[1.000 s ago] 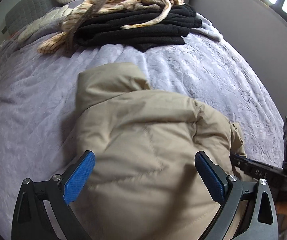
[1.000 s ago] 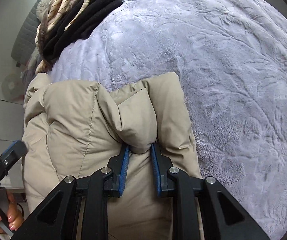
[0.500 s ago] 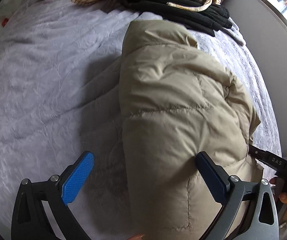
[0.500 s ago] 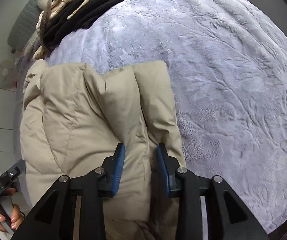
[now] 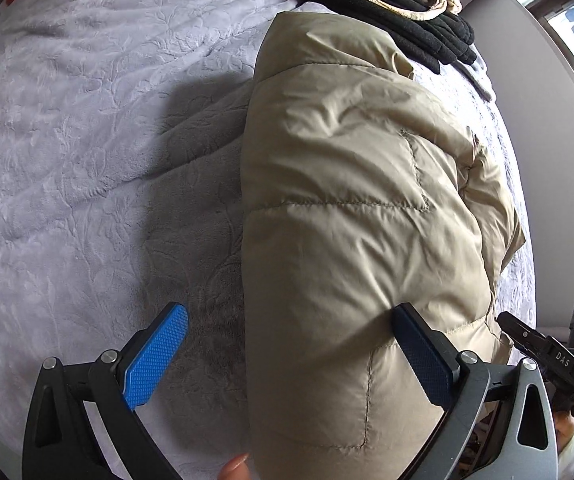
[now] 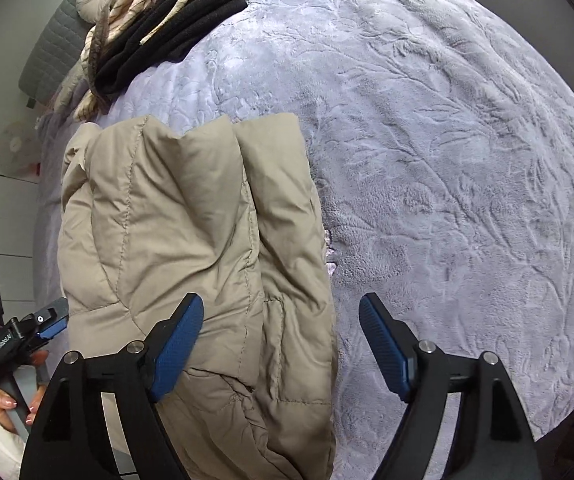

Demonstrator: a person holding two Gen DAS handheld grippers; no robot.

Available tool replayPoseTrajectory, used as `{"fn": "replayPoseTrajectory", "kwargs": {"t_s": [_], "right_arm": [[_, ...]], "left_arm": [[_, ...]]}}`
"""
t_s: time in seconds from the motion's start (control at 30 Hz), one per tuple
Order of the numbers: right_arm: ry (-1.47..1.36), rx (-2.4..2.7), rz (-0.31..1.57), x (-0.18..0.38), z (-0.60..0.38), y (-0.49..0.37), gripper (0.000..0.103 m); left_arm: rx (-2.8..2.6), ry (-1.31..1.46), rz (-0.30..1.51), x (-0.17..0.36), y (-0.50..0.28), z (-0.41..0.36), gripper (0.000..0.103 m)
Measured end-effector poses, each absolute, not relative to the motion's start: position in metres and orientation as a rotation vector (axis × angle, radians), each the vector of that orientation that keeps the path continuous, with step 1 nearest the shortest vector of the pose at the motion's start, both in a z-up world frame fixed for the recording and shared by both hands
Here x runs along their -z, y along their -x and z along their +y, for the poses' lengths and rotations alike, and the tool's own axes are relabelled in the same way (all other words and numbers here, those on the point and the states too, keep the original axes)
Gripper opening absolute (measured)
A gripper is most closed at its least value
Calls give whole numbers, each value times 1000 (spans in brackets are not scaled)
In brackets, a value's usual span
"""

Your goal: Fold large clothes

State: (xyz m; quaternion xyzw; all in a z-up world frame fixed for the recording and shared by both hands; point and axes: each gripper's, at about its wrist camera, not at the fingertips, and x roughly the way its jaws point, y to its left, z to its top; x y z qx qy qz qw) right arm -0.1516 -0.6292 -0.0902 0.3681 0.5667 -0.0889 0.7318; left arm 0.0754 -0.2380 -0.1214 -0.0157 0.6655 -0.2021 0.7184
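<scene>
Under the left tongs [image 5: 289, 354], spread wide, the folded beige jacket [image 5: 359, 208] lies on the lavender bed [image 5: 87, 120]; its near edge seems to brush the right-hand pad. Below the right tongs [image 6: 281, 344], whose jaws have just been opening off it, the jacket [image 6: 191, 240] lies partly between the pads, unpinched.

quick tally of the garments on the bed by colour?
Beige puffer jacket: 1, folded, near edge of the grey bedspread
Black garment: 1 folded pile, far end; piece count unclear
Cream striped knit: 1, on top of the black pile
Total: 3
</scene>
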Motion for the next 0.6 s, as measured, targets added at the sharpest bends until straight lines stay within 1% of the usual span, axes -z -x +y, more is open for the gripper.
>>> {"fn": "replayPoseTrajectory", "kwargs": {"t_s": [0.03,0.07,0.2,0.4,0.6], "right_arm": [[-819,185,1244,91,-630,152,90],[-828,171,1238,92,-630,150,103],[-860,132,1190,92,-633,153,103],[-925,77,1272,107,-641,151,103],[-978,38,1257,111,-647,151,103]], "left_arm": [[450,35,1478,122,-75,-237,102],[454,39,1488,122,-76,-237,102],[461,91,1521,124,-76,-228,102],[520,181,1549,132,-78,-212,102],[656,320,1574,141,-81,-198,102]]}}
